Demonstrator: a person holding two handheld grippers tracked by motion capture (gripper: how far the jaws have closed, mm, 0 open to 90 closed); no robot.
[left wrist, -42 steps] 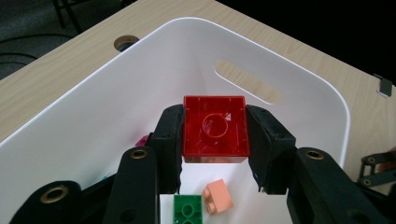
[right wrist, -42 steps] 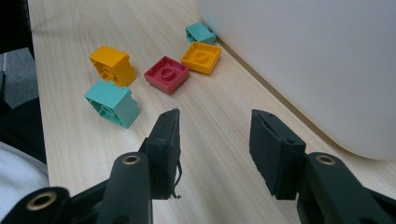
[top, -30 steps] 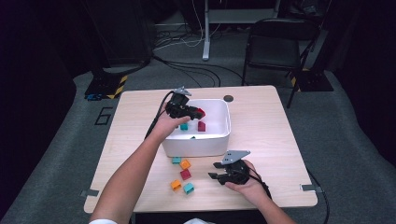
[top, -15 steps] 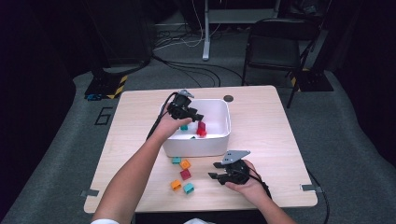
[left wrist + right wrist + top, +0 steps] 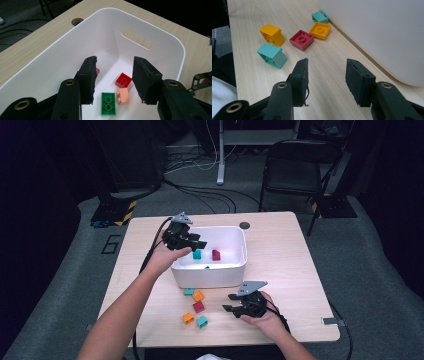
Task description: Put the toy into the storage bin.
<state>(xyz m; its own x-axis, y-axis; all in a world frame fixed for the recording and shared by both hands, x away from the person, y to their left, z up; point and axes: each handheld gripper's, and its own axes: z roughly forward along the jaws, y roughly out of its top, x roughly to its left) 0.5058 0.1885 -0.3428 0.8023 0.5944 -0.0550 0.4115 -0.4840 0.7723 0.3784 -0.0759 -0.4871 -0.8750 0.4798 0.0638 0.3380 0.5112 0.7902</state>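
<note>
Nearest the person, the right gripper (image 5: pixel 239 309) rested low over the wooden table (image 5: pixel 280 265), its jaws standing apart with nothing between them. Just ahead of it in the right gripper view lay five loose bricks on the bare wood: a teal brick (image 5: pixel 272 55) tipped on its side, an orange brick (image 5: pixel 272 35) also on its side, a flat dark red brick (image 5: pixel 301 39) studs up, a flat yellow-orange brick (image 5: pixel 320 30) just beside it, and a small teal brick (image 5: pixel 319 17) against the foot of the white bin (image 5: pixel 235 270). The bin's outer wall rose at the right of that view, between the gripper and the bin's contents.

Farther off, the left gripper (image 5: pixel 196 242) hung over the bin's left rim. Its jaws had just been opening and then closing a little, and they stood apart, gripping nothing. In the left gripper view the bin's floor held a green two-stud brick (image 5: pixel 108 103), a peach brick (image 5: pixel 123 95) touching it, and a red brick (image 5: pixel 123 80) just behind the peach one. A dark red brick (image 5: pixel 97 72) was mostly hidden behind the left jaw. The bin was white, smooth, with rounded corners and a slot handle (image 5: pixel 136 38) in its far wall.
</note>
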